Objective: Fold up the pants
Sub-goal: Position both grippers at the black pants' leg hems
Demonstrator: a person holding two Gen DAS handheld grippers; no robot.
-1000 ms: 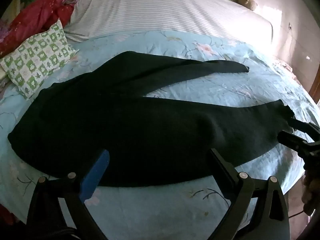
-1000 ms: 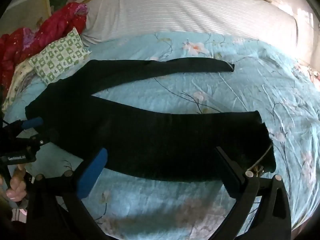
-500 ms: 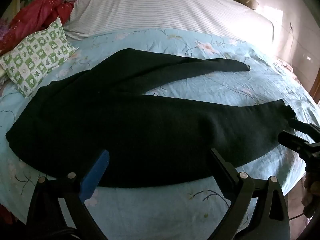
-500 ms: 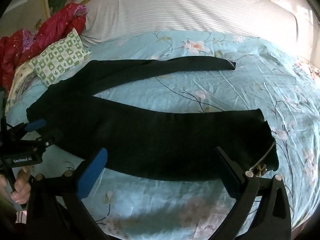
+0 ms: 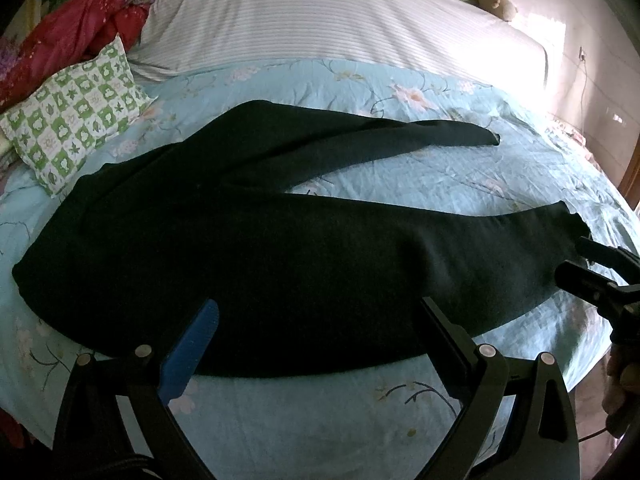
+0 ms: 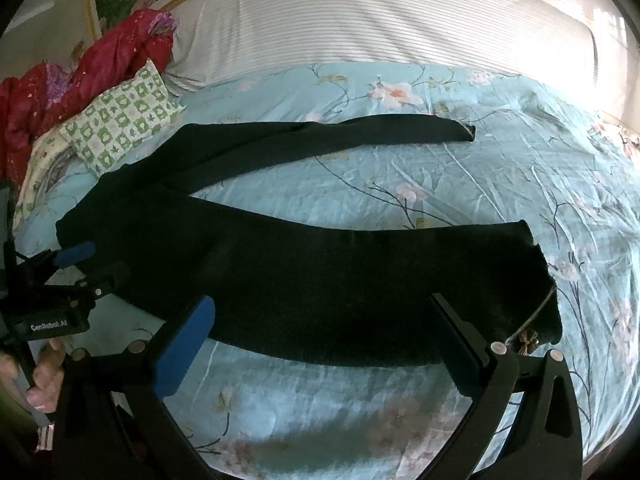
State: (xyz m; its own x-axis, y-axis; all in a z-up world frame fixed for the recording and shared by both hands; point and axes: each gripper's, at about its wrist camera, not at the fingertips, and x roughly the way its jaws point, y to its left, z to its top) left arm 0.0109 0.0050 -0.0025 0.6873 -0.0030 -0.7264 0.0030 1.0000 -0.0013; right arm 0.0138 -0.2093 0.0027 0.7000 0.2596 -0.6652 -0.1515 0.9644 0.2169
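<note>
Black pants [image 5: 280,248] lie flat on a light-blue floral bedspread [image 5: 480,176], waist to the left, the two legs spread in a V toward the right. My left gripper [image 5: 318,304] hovers open over the near edge of the pants by the seat, holding nothing. In the right wrist view the pants [image 6: 320,280] fill the middle, and my right gripper [image 6: 320,300] stands open above the near leg, close to its hem. The left gripper [image 6: 100,266] shows at the waist end, the right gripper [image 5: 584,268] at the near hem; both are off the cloth.
A green-and-white checked pillow [image 5: 76,116] and a red garment [image 5: 80,40] lie at the far left. A striped white sheet [image 5: 320,20] covers the far half of the bed. A hand [image 6: 44,380] grips the left handle. The bed drops off at the right.
Both views shift only slightly. The left gripper has edged a little toward the waist end. The pants have not moved, and both grippers stay open.
</note>
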